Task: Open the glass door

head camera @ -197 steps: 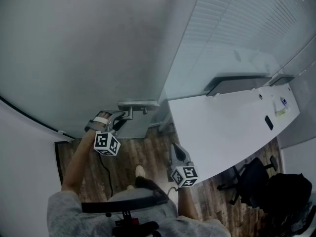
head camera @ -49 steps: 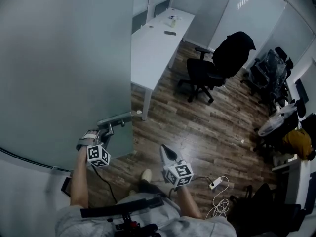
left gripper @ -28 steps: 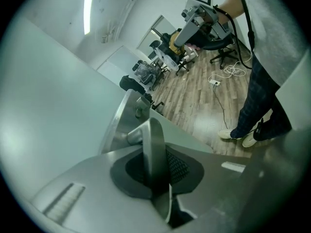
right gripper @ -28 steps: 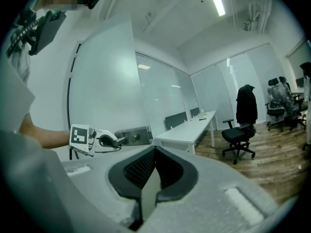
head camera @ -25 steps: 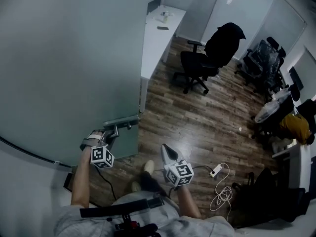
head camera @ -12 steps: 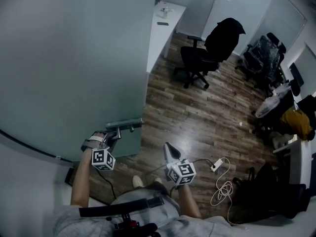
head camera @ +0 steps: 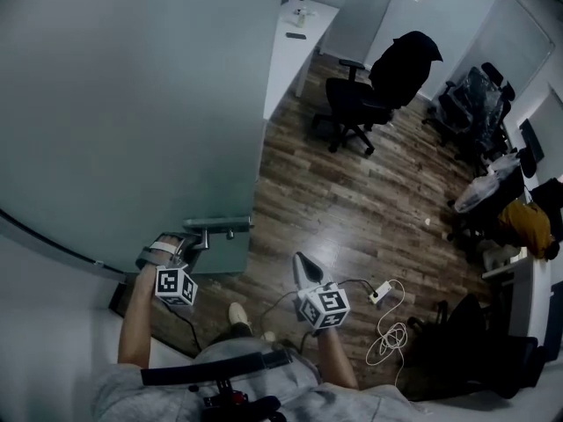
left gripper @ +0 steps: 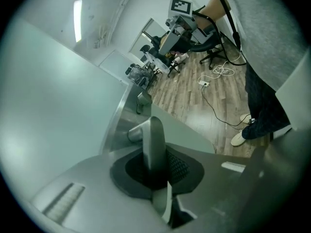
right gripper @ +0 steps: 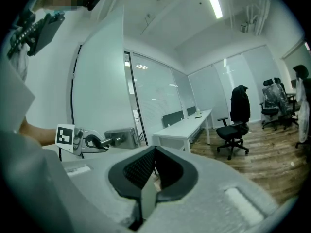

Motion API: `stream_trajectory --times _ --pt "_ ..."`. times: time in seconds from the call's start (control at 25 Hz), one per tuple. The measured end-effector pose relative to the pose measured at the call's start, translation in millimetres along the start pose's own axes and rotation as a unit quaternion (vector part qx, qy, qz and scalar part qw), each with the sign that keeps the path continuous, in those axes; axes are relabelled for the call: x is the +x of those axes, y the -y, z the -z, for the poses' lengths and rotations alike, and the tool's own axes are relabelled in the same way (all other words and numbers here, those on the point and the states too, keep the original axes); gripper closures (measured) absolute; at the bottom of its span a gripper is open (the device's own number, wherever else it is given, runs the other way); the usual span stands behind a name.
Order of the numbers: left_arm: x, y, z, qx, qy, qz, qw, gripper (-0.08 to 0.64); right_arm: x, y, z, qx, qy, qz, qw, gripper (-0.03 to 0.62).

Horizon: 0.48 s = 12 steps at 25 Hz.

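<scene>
The left gripper [head camera: 189, 243] is clamped on the metal handle [head camera: 220, 223] at the free edge of the glass door [head camera: 132, 121], which stands swung open at the person's left. The handle fills the narrow gap between its jaws. The right gripper [head camera: 303, 265], jaws together and empty, hangs over the wood floor [head camera: 352, 209], apart from the door.

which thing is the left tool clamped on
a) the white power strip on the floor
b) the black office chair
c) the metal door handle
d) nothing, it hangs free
c: the left gripper view shows the left tool with its jaws closed on the metal door handle of the glass door.
</scene>
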State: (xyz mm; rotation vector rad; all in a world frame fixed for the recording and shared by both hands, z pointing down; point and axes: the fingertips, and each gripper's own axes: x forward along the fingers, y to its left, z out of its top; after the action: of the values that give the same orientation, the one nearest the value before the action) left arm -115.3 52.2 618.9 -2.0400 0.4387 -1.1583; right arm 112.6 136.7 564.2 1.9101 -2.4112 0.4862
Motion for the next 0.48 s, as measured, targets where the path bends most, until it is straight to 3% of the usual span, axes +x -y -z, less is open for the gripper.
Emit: stream_trajectory --times 0.48 --pt "-33.9 31.3 -7.4 0.026 0.012 0.006 0.9996 0.526 -23.6 -11.6 12.5 -0.001 -0.013 -0.018 1.0 0.591"
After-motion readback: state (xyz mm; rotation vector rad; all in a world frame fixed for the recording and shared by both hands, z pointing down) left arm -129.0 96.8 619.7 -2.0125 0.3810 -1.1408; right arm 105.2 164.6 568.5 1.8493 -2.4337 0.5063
